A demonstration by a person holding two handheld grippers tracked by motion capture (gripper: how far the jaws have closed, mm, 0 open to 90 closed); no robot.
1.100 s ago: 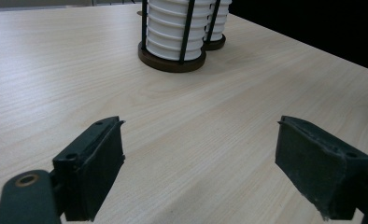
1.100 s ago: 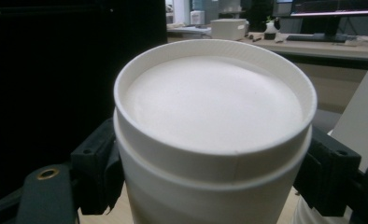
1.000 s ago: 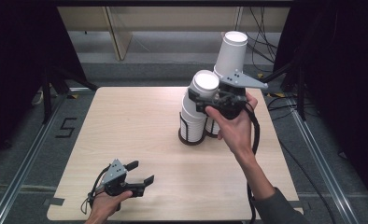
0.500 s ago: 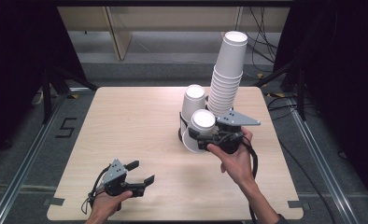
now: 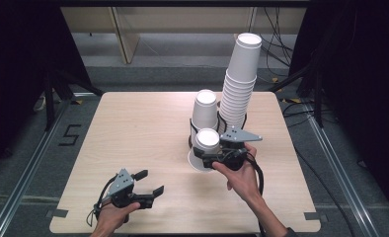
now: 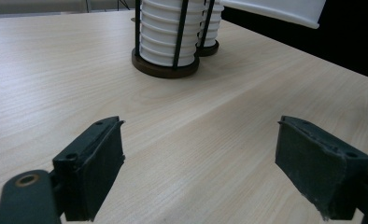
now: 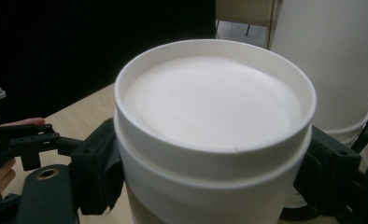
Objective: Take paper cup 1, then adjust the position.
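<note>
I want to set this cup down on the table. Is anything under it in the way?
Nothing visible: the cup in the right tongs hangs over bare table, just in front of the short stack.

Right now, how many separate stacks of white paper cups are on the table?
3: the tall stack at the back right, a shorter stack left of it, and a small stack in front, gripped by the right gripper. Cups nested inside can't be counted.

Even overhead light brightens the tabletop (image 5: 133, 133) (surroundings stay black); shadows are faint, and the nearest cup (image 7: 210, 140) looks soft.
</note>
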